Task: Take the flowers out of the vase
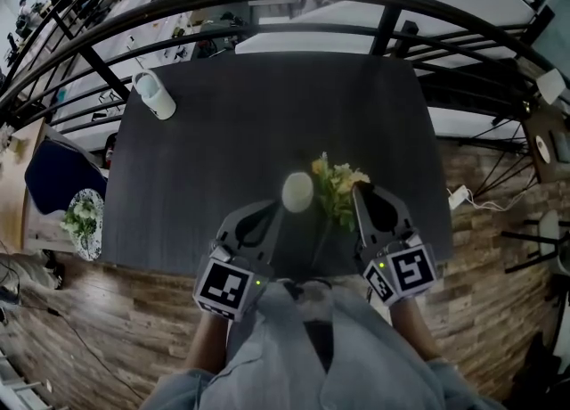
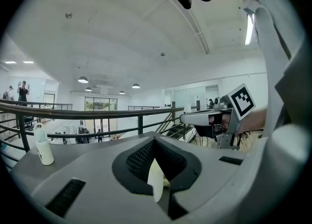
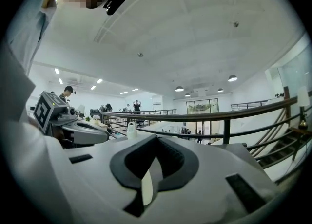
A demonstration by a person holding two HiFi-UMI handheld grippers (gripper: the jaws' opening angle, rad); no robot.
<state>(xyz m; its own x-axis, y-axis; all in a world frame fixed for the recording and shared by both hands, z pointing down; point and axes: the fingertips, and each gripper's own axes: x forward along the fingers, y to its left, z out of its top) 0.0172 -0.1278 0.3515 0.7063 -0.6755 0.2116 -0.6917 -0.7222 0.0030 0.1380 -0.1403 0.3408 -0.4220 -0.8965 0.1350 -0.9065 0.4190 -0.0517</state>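
Near half of the bench: that's where everything of interest sits, close to my edge.
Vase: white, standing about mid-width. From the head view I only see its rounded top.
Flowers: small yellow and white bunch with green leaves, just right of the vase. Blooms are about level with the vase top.
Stem: a thin green line runs from the blooms back toward the near edge, between the two claws and outside the vase. I can't tell whether it lies on the bench or is lifted.
Left claw: tips right against the vase's near-left side. In its own view the jaws are narrow, nearly together. A pale sliver with a speck of yellow-green beside it shows in the slit.
Right claw: tip beside the blooms on their right, touching or nearly so. Jaws narrow here too, with just a thin pale slit between the pads.
White bottle: upright at the far left corner of the bench, well apart from the rest.
Railing: dark curved bars past the far edge.
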